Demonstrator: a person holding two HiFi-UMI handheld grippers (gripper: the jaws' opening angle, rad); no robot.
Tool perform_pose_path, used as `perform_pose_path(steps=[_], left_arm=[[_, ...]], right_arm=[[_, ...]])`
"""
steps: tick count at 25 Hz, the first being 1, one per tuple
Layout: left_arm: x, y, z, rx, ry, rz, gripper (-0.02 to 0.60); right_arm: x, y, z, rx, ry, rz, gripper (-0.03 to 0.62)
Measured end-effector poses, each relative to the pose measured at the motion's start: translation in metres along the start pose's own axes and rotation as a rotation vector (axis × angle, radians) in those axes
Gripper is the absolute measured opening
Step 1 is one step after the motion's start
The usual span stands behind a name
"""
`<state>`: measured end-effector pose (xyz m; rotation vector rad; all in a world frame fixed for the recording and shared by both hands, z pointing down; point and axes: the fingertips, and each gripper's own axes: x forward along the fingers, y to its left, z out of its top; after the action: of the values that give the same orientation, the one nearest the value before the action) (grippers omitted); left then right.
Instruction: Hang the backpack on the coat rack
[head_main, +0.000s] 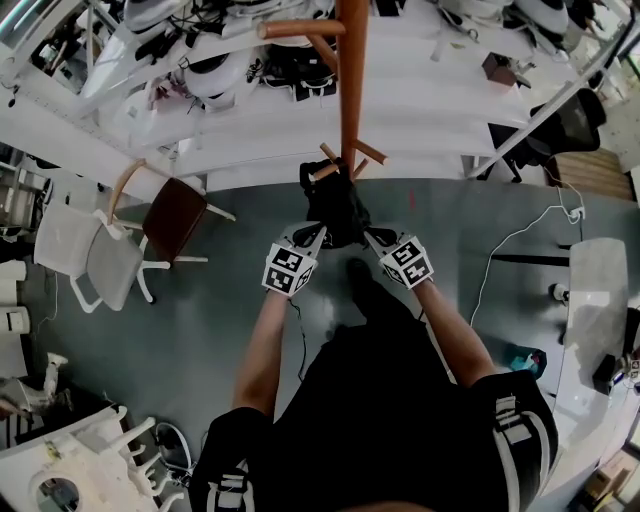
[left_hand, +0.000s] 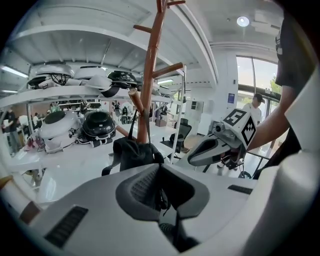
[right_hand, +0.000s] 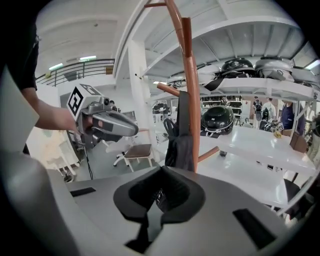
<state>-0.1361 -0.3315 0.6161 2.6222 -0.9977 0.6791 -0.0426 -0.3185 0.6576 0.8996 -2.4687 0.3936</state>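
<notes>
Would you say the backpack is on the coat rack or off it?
On: the backpack hangs from the coat rack, its strap running to a peg.

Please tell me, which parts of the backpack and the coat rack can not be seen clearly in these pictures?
- Backpack bottom: left gripper view, hidden behind the left tongs; right gripper view, behind the right tongs.
- Coat rack base: head view, covered by the backpack and the person.
- Rack top: head view, cut off by the upper edge.
</notes>
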Motion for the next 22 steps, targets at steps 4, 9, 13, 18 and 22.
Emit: perform_pose_path(steps=[4, 9, 13, 18, 22], left_arm=[[-0.015, -0.006, -0.005, 0.012, -0.009, 0.025, 0.023], [-0.034, -0.018, -0.008, 0.020, -0.023, 0.020, 0.023], [-0.046, -0.028, -0.011, 0.012, -0.032, 0.017, 0.023], [-0.058, -0.045, -0.021, 0.019, -0.029, 0.011, 0.023], [-0.066, -0.055, -0.030, 0.029, -0.015, 0.002, 0.023]], right_arm=[[-0.012, 0.012, 0.003, -0.004, -0.030, 0.000, 0.014], [-0.024, 0.023, -0.006, -0.003, -0.045, -0.020, 0.014], [-0.034, 0.037, -0.008, 0.010, -0.056, -0.024, 0.014], [-0.044, 0.050, -0.019, 0.006, -0.063, -0.040, 0.014], [-0.053, 0.061, -0.025, 0.012, -0.052, -0.044, 0.014]])
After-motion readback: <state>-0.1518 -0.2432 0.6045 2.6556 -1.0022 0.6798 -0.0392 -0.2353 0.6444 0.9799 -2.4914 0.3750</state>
